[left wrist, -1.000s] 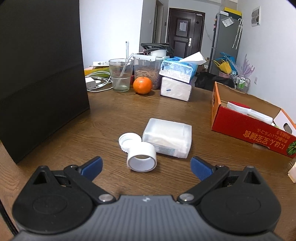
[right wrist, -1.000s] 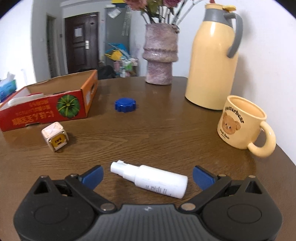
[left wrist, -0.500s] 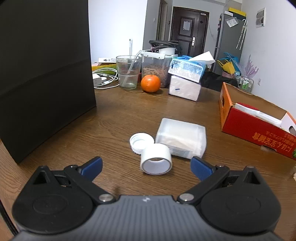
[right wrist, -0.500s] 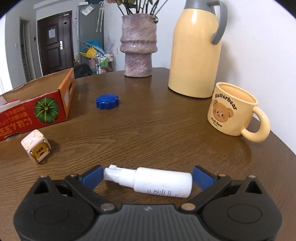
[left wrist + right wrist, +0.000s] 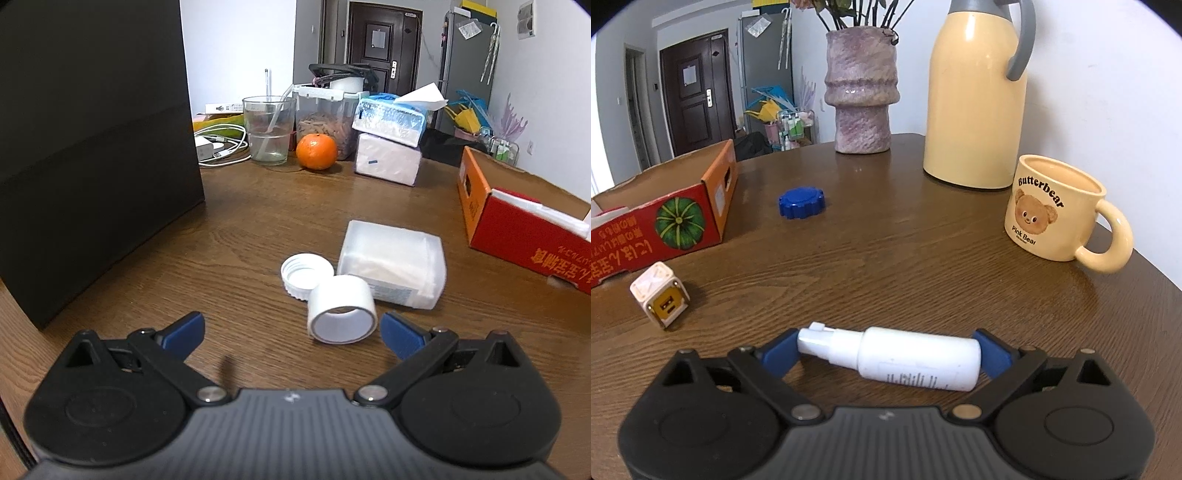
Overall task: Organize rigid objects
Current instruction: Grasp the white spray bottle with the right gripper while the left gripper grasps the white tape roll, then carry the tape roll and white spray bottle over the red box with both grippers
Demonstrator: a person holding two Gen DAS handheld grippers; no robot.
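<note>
Wooden table (image 5: 923, 251), one spray bottle (image 5: 905, 356), one mug (image 5: 1056, 214), two caps (image 5: 306, 273)

Left gripper (image 5: 291, 330): matte black body, ribbed dark-grey centre plate with a small pale mark at its top edge, two round black housings either side with raised discs, angular black link arms pinned by silver screws. Fingertips (image 5: 184, 328) were blue ribbed pads. Right gripper (image 5: 886, 349) was the same build: black housings, triangular cut-outs, silver pivots, blue pads (image 5: 777, 352).
</note>
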